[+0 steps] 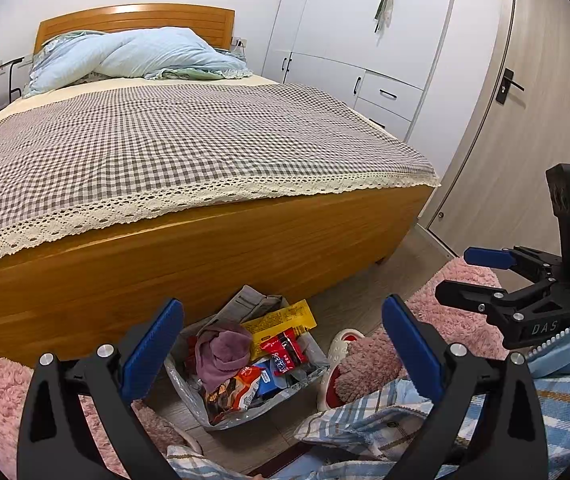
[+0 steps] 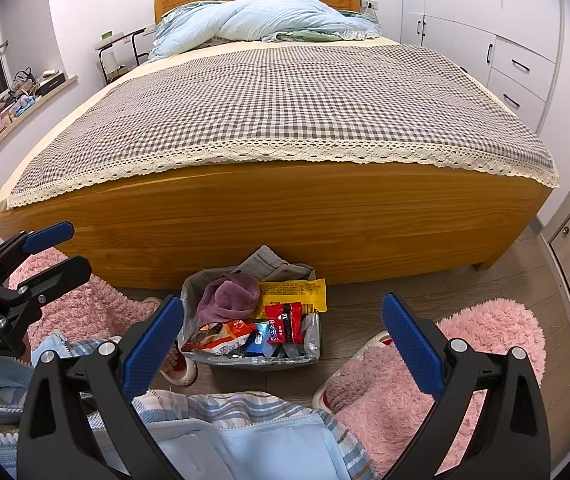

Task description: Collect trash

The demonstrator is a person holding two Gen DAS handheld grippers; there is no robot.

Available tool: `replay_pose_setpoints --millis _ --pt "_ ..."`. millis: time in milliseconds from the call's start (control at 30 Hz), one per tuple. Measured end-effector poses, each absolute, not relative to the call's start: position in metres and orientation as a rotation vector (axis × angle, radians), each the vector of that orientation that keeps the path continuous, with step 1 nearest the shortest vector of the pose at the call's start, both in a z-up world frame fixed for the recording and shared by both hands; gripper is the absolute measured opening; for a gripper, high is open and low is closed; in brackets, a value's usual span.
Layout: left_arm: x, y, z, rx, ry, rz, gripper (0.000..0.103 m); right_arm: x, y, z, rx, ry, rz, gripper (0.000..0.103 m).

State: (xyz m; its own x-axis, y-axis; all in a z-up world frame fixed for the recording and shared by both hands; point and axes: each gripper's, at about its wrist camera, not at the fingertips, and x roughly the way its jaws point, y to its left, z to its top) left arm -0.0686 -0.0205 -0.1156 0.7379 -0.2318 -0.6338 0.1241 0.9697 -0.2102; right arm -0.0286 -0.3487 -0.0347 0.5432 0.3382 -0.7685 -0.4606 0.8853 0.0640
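Both tools were spread wide and empty: left tool and right tool, each hovering above the trash bin. Bin sat on the floor, touching or nearly touching the bed's footboard, between two pink rugs; person's slippered feet just beside it. It was lined with a thin plastic bag and heaped: yellow wrapper, red packet, orange snack bag, purple cloth, folded paper at the footboard side. Judgement: all light, soft, crinkly; foil wrappers likely slippery, so pinch a flat edge or corner, not the middle. Yellow wrapper overhung the rim, could slide out. If lifting the liner, grab gathered rim film; it looked thin, may tear. Bin walls mostly hidden by the liner, depth unclear. Blue items under the red packet too covered to identify. No loose trash visible on bed or floor.
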Motion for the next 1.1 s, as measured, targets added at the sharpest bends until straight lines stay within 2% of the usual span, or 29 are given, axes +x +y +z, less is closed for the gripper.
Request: replay_pose_setpoints --millis 1100 --pt "-0.0688 -0.0269 -0.1167 -0.165 0.717 -0.185 0.096 -0.0275 -0.3496 -0.0358 -0.152 0.881 0.481 0.095"
